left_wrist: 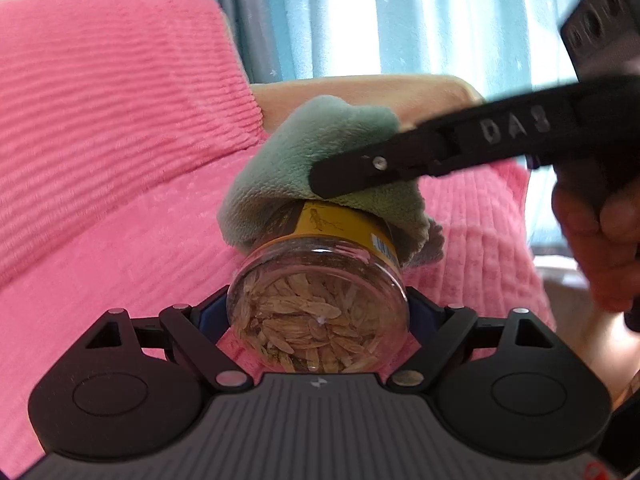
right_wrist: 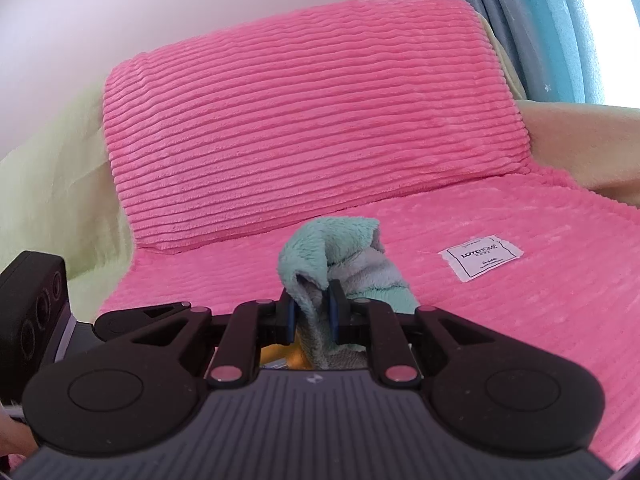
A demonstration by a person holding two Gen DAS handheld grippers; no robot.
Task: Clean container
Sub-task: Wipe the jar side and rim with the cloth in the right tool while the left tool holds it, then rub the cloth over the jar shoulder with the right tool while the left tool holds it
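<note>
Where "DAS" reads on the right tongs (left_wrist: 340,178), they press the cloth (left_wrist: 296,152) onto the jar (left_wrist: 320,304); left tongs (left_wrist: 318,312) clamp the jar, base toward camera, axis pointing away. Right wrist: tongs (right_wrist: 313,316) pinched on cloth (right_wrist: 332,256); tag (right_wrist: 482,256) reads "LOVEHOME" on the pink cover (right_wrist: 520,320).

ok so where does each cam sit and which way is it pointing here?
Left wrist: on the left gripper, looking along its fingers, shut on a clear glass jar of dried slices, toward a pink ribbed sofa cover; a hand holds the right gripper.
Right wrist: on the right gripper, looking at the sofa backrest; its pads pinch a green fleece cloth.
Shared: cloth, sofa cover, blue curtain; each shows part of the other gripper.
</note>
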